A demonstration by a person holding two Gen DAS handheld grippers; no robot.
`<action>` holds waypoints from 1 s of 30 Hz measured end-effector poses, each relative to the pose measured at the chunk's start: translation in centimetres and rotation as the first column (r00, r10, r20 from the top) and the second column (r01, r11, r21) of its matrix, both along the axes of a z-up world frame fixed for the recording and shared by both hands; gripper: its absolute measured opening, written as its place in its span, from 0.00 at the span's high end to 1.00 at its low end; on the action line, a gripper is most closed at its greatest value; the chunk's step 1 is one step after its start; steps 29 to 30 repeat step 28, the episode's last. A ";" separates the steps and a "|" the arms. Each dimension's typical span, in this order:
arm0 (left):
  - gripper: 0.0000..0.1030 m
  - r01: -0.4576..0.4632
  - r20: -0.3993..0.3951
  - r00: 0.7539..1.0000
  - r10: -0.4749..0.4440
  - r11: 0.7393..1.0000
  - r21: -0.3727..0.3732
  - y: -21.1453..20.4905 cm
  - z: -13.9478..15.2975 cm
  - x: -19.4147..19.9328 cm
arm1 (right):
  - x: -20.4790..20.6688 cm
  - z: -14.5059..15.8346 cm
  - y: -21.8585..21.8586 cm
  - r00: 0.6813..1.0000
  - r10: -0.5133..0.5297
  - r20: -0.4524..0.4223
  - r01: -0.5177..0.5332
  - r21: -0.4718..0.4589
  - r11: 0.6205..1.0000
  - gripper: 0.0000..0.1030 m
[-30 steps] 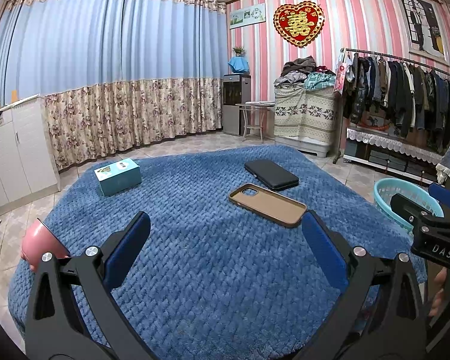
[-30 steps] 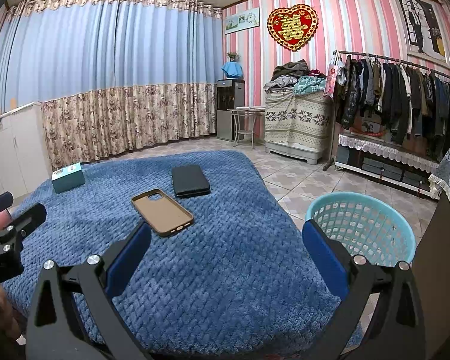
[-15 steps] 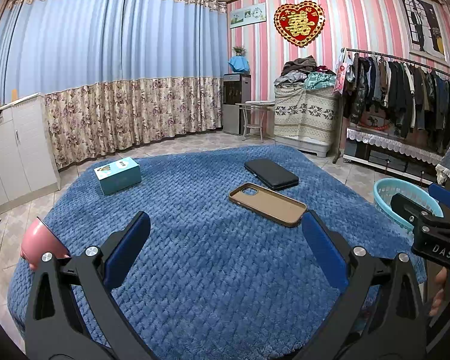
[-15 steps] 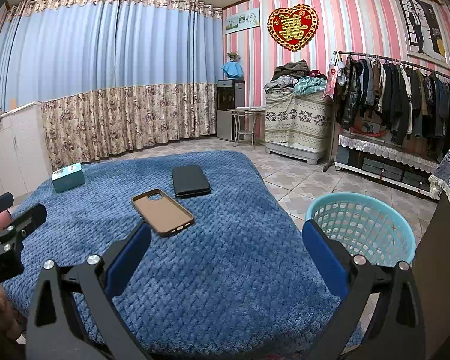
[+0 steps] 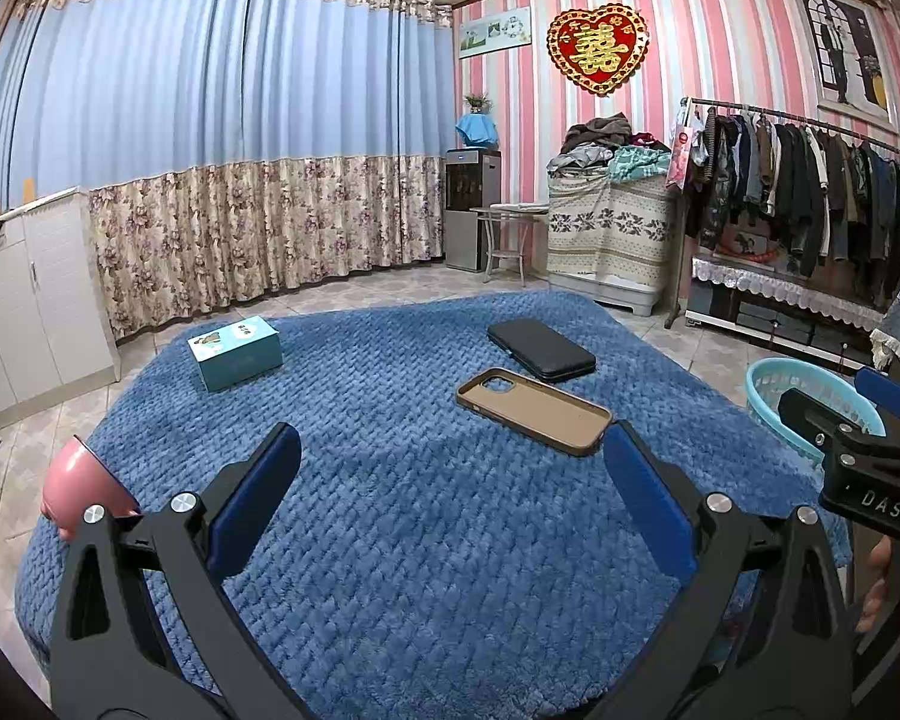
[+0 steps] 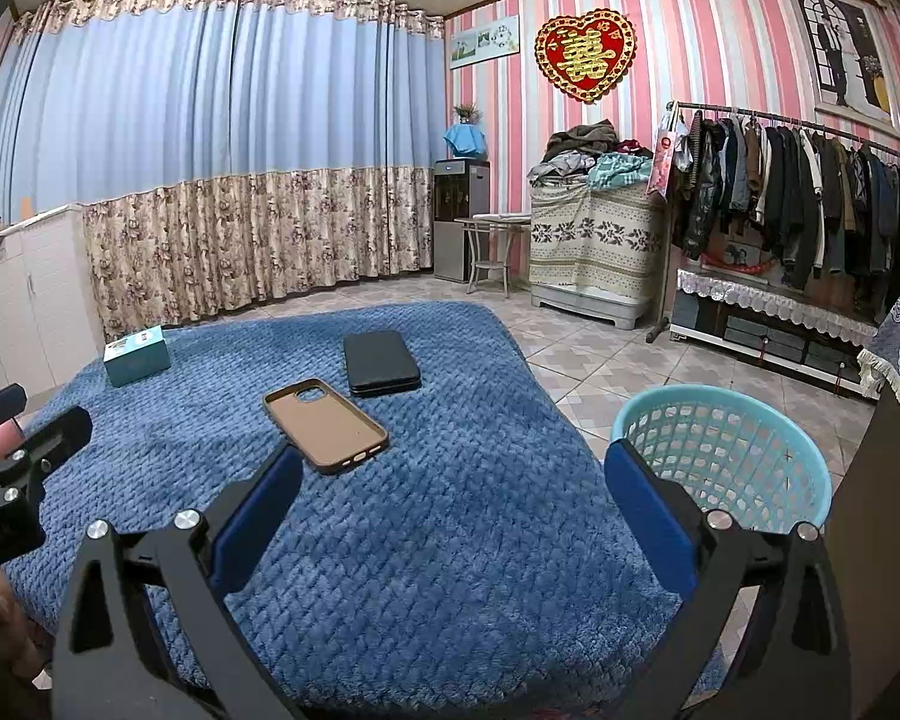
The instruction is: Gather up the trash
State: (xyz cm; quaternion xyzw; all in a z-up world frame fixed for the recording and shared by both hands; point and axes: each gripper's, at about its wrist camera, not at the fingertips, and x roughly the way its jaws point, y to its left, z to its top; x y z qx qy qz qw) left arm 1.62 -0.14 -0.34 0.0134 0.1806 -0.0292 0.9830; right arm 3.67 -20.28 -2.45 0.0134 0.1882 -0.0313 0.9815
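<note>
Here both tools hang spread and empty above the near edge of a table covered by a blue quilted blanket (image 5: pixel 426 516). The left tool (image 5: pixel 450 501) has its blue pads wide apart with nothing between them; the right tool (image 6: pixel 453 507) is opened equally wide, likewise gripping nothing.

Ahead of the left tool, toward its right pad, a tan phone case (image 5: pixel 534 411) lies hollow side up; in the right view it lies ahead of that tool's left pad. Just beyond it, apart by a narrow gap, rests a black wallet-like case (image 5: pixel 540 349). Farther ahead and left of both tools stands a teal carton (image 5: pixel 235 353). A pink bowl-shaped object (image 5: pixel 81 480) sits at the blanket's edge, beside the left tool's left arm.

The turquoise mesh basket (image 6: pixel 723 453) stands on the floor off the table, immediately beyond the right tool's right pad. Judged from its position, it serves as the trash receptacle, set within the right tool's reach. Its visible interior appears empty, though the bottom is partly hidden.

Which of the items counts as trash cannot be settled from these views. The arrangement fits either a collection with pieces remaining or one where only keepers are left.
</note>
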 end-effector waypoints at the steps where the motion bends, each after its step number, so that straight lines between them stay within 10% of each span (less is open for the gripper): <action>1: 0.05 0.001 -0.001 1.000 -0.001 1.000 0.000 0.0 0.0 0.0 | 0.0 0.0 0.0 1.000 0.000 0.000 0.000 0.000 1.000 0.04; 30: 0.05 0.003 0.020 1.000 -0.003 1.000 -0.002 -0.4 0.6 -0.6 | 0.0 -0.1 0.0 1.000 0.000 0.000 0.000 -0.001 1.000 0.04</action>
